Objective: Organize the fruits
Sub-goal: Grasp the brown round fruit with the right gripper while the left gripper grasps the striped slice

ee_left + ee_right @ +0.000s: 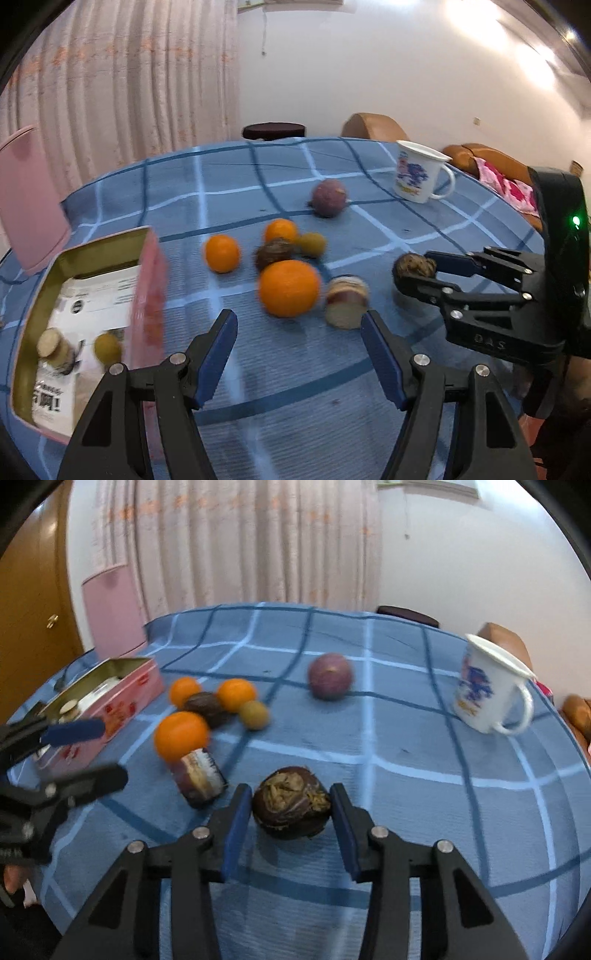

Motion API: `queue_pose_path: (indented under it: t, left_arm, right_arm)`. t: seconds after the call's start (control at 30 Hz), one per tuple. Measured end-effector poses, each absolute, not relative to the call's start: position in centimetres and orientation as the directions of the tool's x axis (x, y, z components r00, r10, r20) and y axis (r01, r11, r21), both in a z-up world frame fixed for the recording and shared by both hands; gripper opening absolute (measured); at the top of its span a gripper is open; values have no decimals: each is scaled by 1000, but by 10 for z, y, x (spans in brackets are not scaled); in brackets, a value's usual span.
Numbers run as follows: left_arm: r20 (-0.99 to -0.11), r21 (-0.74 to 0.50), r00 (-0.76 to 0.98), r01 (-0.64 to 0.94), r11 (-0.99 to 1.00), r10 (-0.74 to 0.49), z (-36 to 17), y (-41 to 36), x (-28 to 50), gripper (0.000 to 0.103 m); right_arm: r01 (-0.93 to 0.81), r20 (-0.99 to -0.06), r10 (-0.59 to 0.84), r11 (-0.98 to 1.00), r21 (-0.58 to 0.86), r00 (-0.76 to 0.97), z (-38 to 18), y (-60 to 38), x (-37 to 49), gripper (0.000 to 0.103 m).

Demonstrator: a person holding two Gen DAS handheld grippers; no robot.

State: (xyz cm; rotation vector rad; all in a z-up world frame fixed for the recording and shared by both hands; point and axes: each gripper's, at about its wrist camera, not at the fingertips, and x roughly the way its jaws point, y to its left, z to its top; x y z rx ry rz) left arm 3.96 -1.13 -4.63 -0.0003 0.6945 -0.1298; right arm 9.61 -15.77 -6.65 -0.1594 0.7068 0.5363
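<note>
Inside pink tin (149, 280): two fruits (107, 347).

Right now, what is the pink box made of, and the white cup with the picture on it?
The pink box looks like thin metal tin: its inside walls are a dull gold colour, and its outside is printed pink. The white cup looks like enamel-coated metal, judging by its thin rolled rim and glossy shine, though it could be ceramic. The pictures cannot settle that.

A printed white mug (487, 690) stands on a blue checked tablecloth (406, 775).
Pink curtains (240, 542) hang well beyond the tongs; the mug sits far right.
</note>
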Motion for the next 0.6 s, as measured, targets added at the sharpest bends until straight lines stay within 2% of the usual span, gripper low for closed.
queue_pose_path:
  t: [0.2, 0.27, 0.6]
  left_arm:
    - [-664, -33, 732, 178, 983, -155, -53, -42, 55, 70]
    - [-680, -33, 715, 193, 981, -163, -57, -49, 61, 54]
    - [-695, 3, 709, 171, 985, -121, -60, -55, 81, 52]
  right_arm:
    - [-493, -643, 415, 868, 67, 644, -64, -170, 100, 46]
    - [-491, -639, 420, 868, 74, 645, -64, -173, 99, 46]
    - [-472, -640, 428, 874, 113, 639, -64, -178, 102, 46]
